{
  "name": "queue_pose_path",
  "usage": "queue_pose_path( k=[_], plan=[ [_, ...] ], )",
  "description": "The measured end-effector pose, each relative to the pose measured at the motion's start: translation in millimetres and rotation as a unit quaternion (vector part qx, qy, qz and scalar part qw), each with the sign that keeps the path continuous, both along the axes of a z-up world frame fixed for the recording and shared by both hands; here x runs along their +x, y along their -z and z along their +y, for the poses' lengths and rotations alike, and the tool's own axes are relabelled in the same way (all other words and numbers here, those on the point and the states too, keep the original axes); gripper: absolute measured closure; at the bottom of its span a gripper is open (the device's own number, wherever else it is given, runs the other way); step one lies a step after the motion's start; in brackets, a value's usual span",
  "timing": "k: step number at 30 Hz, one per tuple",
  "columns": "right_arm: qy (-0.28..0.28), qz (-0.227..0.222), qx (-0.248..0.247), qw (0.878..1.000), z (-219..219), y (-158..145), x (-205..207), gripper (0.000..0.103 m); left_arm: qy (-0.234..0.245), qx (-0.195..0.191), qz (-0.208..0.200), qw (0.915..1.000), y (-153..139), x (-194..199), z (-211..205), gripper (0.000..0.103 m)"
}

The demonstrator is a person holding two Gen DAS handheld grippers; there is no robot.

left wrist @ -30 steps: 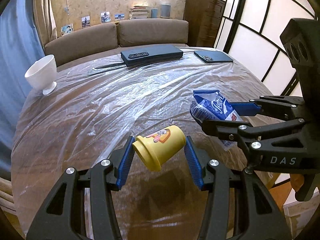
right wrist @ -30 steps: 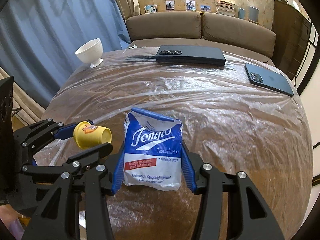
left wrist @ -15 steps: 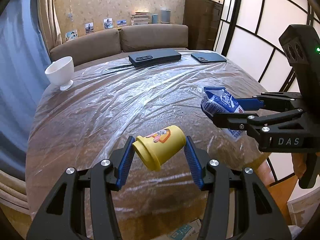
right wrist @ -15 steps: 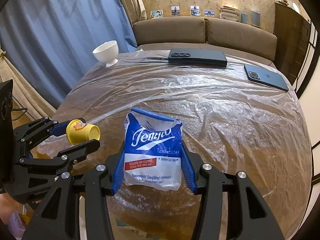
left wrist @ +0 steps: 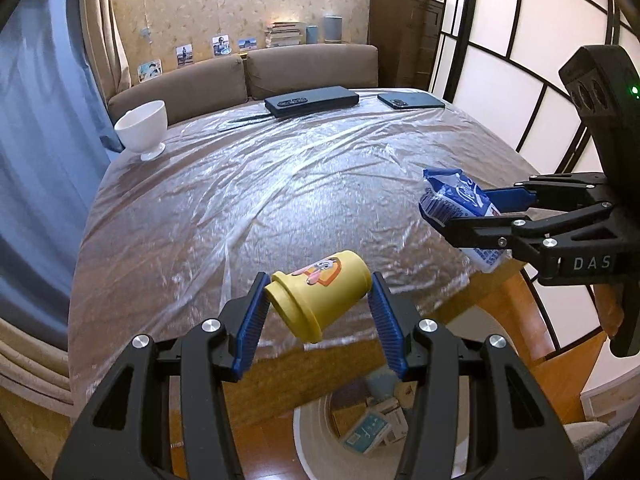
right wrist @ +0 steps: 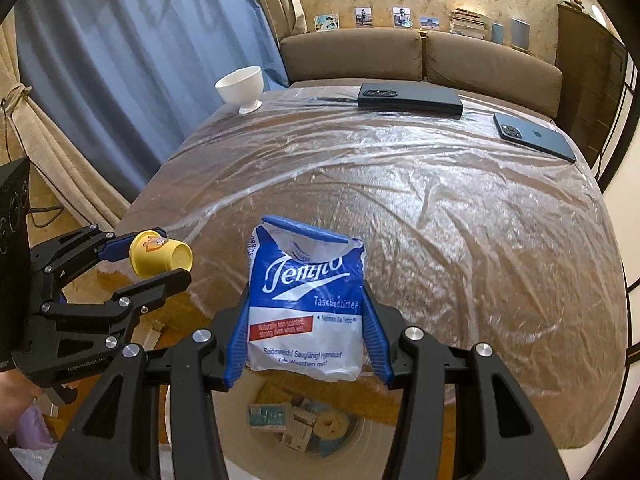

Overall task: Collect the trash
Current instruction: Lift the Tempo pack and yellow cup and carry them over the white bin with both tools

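Observation:
My left gripper (left wrist: 318, 322) is shut on a small yellow cup (left wrist: 320, 294) with a cartoon sticker, held on its side over the near table edge. The cup also shows in the right wrist view (right wrist: 160, 254). My right gripper (right wrist: 306, 334) is shut on a blue and white Tempo tissue pack (right wrist: 306, 300), also seen in the left wrist view (left wrist: 460, 208). A white trash bin (left wrist: 316, 440) stands on the floor below both grippers, with boxes and scraps inside; it shows in the right wrist view too (right wrist: 368, 444).
The table (right wrist: 440, 208) is covered in clear plastic film. At its far side stand a white bowl (left wrist: 142, 128), a dark flat box (left wrist: 312, 100) and a dark phone (right wrist: 534, 136). A brown sofa (right wrist: 420, 56) is behind. Blue curtains hang left.
Both grippers have drawn back from over the table to past its near edge, holding their items. The trash bin on the floor has come into view below them.

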State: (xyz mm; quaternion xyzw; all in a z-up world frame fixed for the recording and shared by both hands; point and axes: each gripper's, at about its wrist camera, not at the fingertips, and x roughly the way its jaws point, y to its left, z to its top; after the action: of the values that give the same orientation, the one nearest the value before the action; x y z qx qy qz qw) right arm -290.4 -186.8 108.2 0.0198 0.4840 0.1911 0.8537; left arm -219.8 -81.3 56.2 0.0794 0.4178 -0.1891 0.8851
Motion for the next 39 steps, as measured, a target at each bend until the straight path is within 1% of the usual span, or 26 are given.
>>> queue_pose_path(
  k=[14,23,34,39],
  plan=[
    [-0.006,0.03,0.007,1.0,3,7,-41,0.055,-0.004,0.004,0.012,0.9999,4,-36,9,0.051],
    [-0.019,0.05,0.0,0.999,9,16,-67,0.055,0.004,0.02,0.019,0.9996,10,-62,7,0.051],
    [-0.036,0.078,-0.011,0.996,13,33,-88,0.055,0.017,0.021,0.05,0.9984,28,-86,-4,0.051],
    [-0.041,0.097,-0.016,0.994,15,48,-94,0.055,0.023,0.024,0.071,0.9969,43,-88,-6,0.051]
  ],
)
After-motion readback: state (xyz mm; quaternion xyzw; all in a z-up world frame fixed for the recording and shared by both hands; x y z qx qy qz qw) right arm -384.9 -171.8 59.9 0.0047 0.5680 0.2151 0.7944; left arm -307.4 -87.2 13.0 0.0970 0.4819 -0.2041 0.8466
